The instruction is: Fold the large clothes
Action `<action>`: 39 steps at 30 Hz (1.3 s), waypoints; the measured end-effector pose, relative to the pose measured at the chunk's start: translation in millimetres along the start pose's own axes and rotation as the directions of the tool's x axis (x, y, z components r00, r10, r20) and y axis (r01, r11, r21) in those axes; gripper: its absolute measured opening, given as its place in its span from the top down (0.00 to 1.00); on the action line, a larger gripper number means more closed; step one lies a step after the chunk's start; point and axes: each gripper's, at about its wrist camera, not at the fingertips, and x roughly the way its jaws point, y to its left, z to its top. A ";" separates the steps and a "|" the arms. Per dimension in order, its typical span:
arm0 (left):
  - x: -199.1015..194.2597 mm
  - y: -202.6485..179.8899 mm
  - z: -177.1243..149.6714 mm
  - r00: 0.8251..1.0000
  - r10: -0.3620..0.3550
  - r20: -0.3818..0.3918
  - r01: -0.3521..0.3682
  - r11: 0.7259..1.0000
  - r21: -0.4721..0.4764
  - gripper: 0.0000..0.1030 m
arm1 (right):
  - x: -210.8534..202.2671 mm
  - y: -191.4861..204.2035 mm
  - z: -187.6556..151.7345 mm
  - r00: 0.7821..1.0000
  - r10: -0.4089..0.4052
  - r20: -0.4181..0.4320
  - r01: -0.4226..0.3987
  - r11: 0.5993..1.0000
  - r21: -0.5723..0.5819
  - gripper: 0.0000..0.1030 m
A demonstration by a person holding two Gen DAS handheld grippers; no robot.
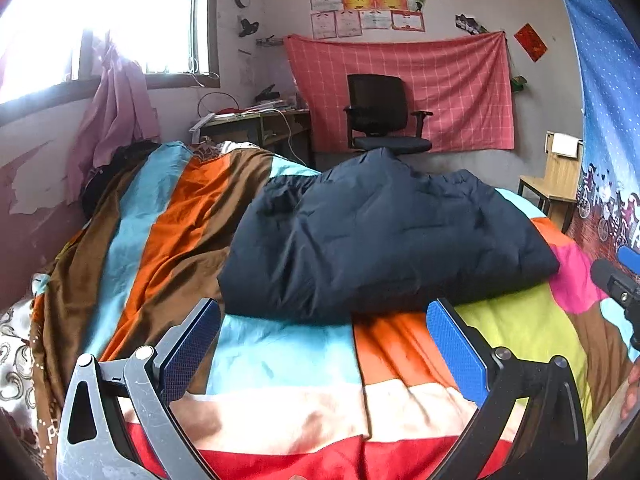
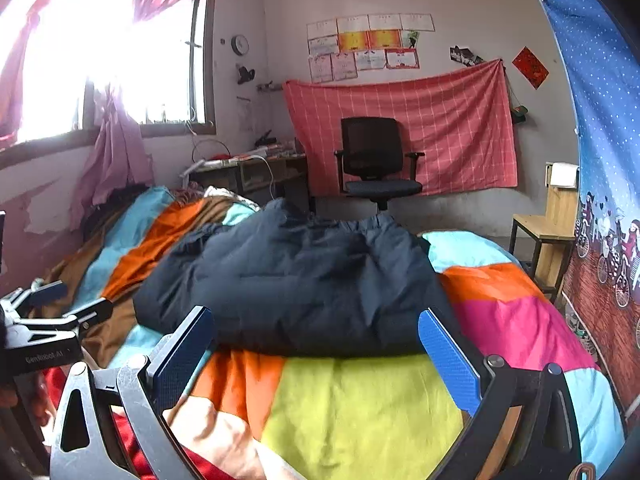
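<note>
Navy padded jacket [image 1: 384, 236] at 12 o'clock on striped bedspread [image 1: 288, 364], already folded compact. My left gripper [image 1: 324, 344] and right gripper [image 2: 316, 356] both spread wide, empty. Little left, maybe tidying.

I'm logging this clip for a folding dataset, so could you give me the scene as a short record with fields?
setting: bedroom, bed with a colourful striped bedspread
garment: dark navy padded jacket, lying bunched in a rough folded bundle on the bedspread
left tool: open, holding nothing, just short of the jacket's near edge
right tool: open, holding nothing, at the jacket's near edge
background: black office chair before a red checked cloth on the wall, desk by the window
</note>
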 end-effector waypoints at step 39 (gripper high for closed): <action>4.8 1.8 -20.4 0.999 -0.016 -0.032 0.016 1.000 -0.017 0.02 | 22.8 3.6 -26.3 0.993 -0.002 -0.117 0.003 1.000 0.009 0.00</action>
